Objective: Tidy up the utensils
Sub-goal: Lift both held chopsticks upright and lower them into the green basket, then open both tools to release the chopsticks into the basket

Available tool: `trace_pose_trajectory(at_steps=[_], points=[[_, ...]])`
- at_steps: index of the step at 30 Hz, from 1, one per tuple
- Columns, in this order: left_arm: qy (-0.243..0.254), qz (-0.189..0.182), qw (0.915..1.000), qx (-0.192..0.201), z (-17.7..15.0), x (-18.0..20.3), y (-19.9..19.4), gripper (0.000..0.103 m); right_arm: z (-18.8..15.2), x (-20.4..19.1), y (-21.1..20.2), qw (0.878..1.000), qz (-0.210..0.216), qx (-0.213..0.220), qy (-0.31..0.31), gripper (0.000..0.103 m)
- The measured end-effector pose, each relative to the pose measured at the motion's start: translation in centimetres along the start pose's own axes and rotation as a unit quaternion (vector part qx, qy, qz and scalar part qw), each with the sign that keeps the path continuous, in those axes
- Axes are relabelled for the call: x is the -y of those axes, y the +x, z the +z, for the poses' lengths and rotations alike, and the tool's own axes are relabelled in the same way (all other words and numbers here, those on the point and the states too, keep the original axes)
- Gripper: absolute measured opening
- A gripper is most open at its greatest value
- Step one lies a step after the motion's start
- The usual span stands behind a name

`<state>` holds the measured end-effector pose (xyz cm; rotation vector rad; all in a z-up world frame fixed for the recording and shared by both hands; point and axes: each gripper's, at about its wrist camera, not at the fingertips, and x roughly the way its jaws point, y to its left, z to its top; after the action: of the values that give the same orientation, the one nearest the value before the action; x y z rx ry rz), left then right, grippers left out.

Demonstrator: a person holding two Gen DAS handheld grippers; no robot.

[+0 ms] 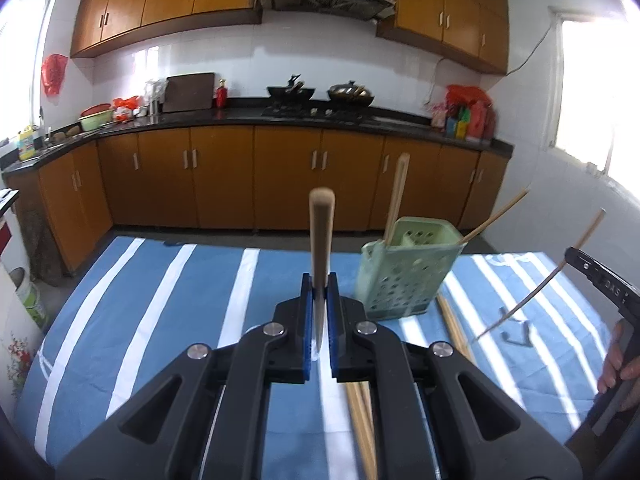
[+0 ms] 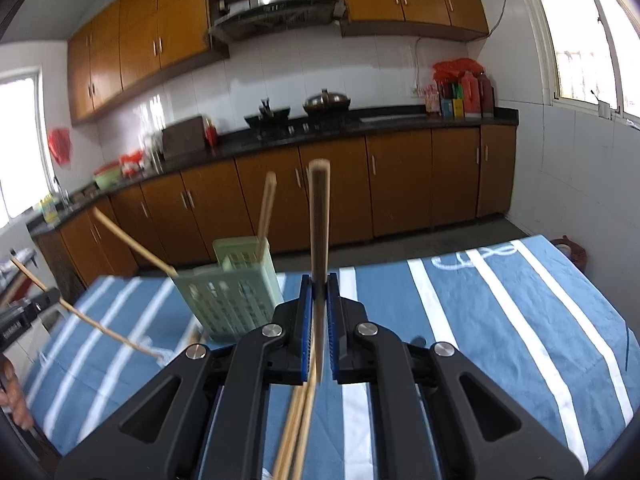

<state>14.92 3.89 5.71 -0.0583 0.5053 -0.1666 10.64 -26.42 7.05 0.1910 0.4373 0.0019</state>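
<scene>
Here, both grippers carry a chopstick over the bench, which wears a blue cloth with white stripes.

Left gripper: fingers clamped on a chopstick. Its long axis runs straight out along the fingers, thick end up and away, thin tip back between the pads.

Right gripper: fingers likewise clamped on a second chopstick, same pose, pointing forward and up. Seen from the left wrist camera, that stick crosses the right side of the view as a thin slanted line.

Green holder: perforated plastic basket, standing on the cloth toward the far edge, leaning a little. Two chopsticks already stand in it, one near upright, one leaning outward.

Key relation: the holder lies ahead and just right of the left fingers, ahead and left of the right fingers, so it sits between the two grippers. The left looks slightly nearer, though the fisheye makes this uncertain. Each held stick points past the holder's open top, not down into it; my reading is that the thick end must swing over and tip down.

Loose chopsticks lie on the cloth below the grippers, toward the near edge, not yet collected.
</scene>
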Motion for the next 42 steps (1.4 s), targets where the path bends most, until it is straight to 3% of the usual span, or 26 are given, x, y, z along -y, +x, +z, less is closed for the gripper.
trace_pose_trajectory(at_steps=[11,22,34,40,42], points=[[0.022,-0.068,0.994,0.083,5.2,4.0,-4.8,0.008,6.3,-1.6,-4.5,0.991,0.081,0.106,0.029,0.008],[-0.021,-0.063,0.9879,0.141,9.4,6.5,-1.4,0.008,7.4,-4.4,-0.1,0.985,0.08,0.149,0.017,0.008],[-0.02,-0.047,0.9934,0.103,8.4,6.9,5.3,0.008,5.9,-5.0,5.8,0.993,0.06,0.1,0.009,0.008],[-0.022,-0.046,0.9955,0.08,7.6,6.5,6.5,0.008,5.2,-4.9,6.0,0.995,0.065,0.08,0.01,0.009],[-0.026,-0.048,0.9954,0.079,7.6,6.1,6.5,0.01,5.5,-4.9,5.6,0.995,0.063,0.08,0.012,0.015]])
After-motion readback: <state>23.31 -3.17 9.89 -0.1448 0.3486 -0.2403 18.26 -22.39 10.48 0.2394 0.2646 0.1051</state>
